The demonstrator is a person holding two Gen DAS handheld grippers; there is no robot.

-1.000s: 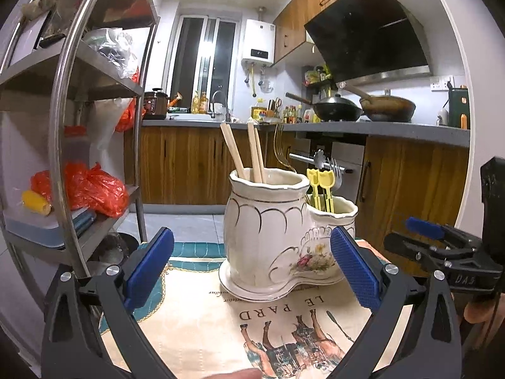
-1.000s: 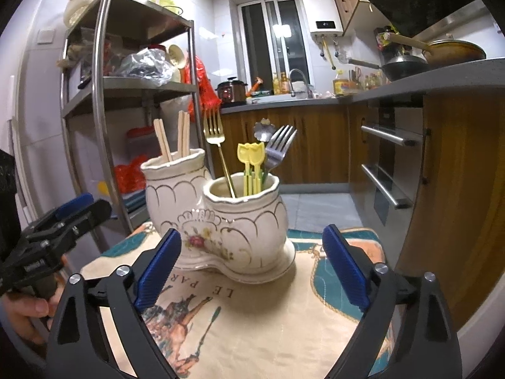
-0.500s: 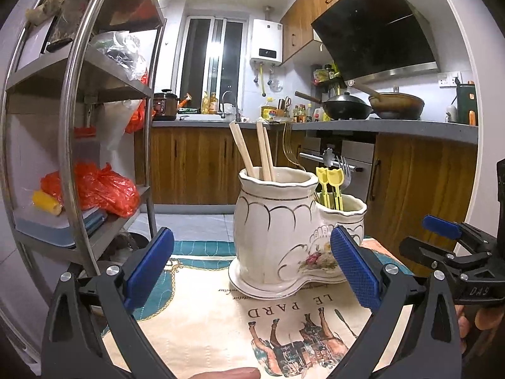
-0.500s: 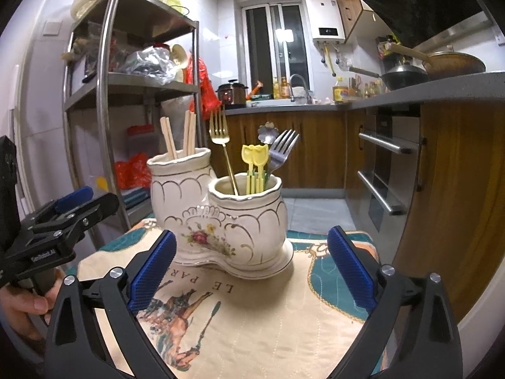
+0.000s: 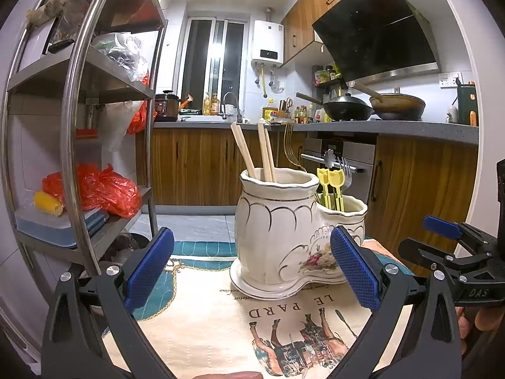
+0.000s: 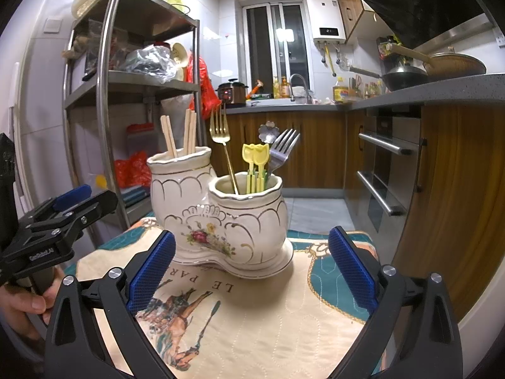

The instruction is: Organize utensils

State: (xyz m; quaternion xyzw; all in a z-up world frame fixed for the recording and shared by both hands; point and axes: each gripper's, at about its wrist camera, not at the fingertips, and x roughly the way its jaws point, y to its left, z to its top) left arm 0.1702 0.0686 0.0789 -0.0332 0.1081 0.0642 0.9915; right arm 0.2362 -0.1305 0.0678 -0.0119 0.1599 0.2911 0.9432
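Observation:
A white ceramic double holder (image 5: 284, 237) (image 6: 221, 218) with gold trim stands on a printed mat (image 5: 221, 322) (image 6: 252, 309). Its taller pot holds wooden chopsticks (image 5: 252, 154) (image 6: 180, 135). Its lower pot holds a gold fork (image 6: 219, 128), yellow picks (image 5: 329, 186) (image 6: 255, 164), a silver fork (image 6: 282, 148) and a flower-topped utensil (image 6: 268, 131). My left gripper (image 5: 249, 271) is open and empty in front of the holder. My right gripper (image 6: 252, 271) is open and empty, also short of the holder. Each gripper shows at the other view's edge.
A steel shelf rack (image 5: 75, 126) (image 6: 104, 94) with red bags (image 5: 101, 189) and boxes stands left of the table. Wooden cabinets, an oven (image 6: 388, 164) and a counter with woks (image 5: 372, 107) lie behind and to the right.
Both grippers have drawn back slightly and lifted a little, so the holder sits lower and smaller in both views. Both stay open and empty.

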